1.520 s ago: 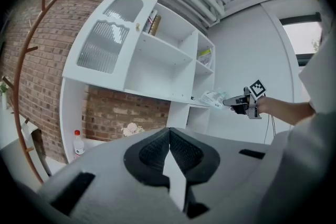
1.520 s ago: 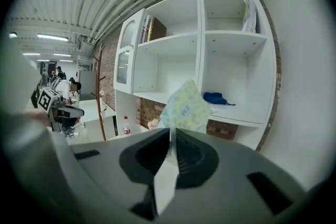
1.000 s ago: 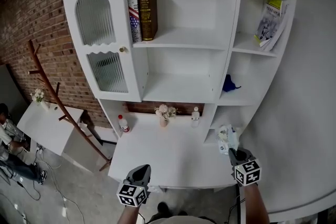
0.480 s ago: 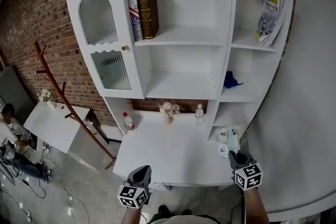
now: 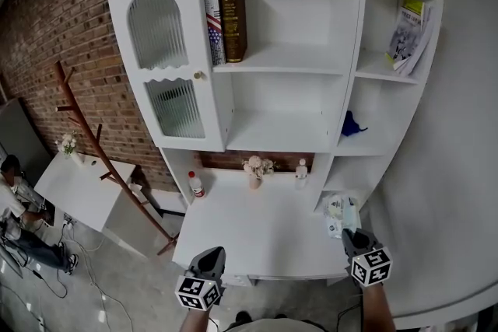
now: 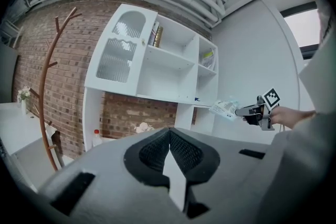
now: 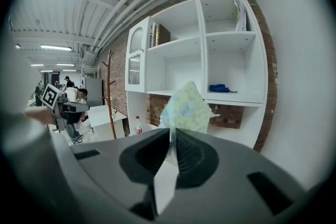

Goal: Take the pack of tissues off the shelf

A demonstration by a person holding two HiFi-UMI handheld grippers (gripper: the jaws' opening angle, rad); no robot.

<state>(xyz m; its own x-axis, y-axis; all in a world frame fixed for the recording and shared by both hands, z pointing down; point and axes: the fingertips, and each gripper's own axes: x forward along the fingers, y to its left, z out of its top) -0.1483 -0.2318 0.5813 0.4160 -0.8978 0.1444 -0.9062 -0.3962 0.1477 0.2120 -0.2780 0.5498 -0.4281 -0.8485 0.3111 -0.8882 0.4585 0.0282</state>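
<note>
The pack of tissues (image 5: 340, 212), pale with a light print, hangs over the right end of the white desk top (image 5: 249, 233), in front of the shelf unit's (image 5: 280, 58) lowest right compartment. My right gripper (image 5: 347, 232) is shut on its near edge. In the right gripper view the pack (image 7: 185, 107) sticks up from the closed right gripper (image 7: 173, 136). My left gripper (image 5: 213, 253) hovers at the desk's front edge, shut with nothing in it. In the left gripper view its jaws meet at the left gripper (image 6: 169, 136), and the pack (image 6: 226, 109) shows off to the right.
Books (image 5: 224, 19) stand on the top shelf, magazines (image 5: 408, 31) lean top right, and a blue object (image 5: 352, 123) lies in the right compartment. A red-capped bottle (image 5: 196, 184), a flower vase (image 5: 256, 169) and a small bottle (image 5: 301, 169) line the desk's back. A coat rack (image 5: 93, 144) stands left, a grey wall (image 5: 459, 167) right.
The head view has drifted, so the shelf unit sits a little further right and lower. Both grippers keep about the same places, and the right one still grips the pack.
</note>
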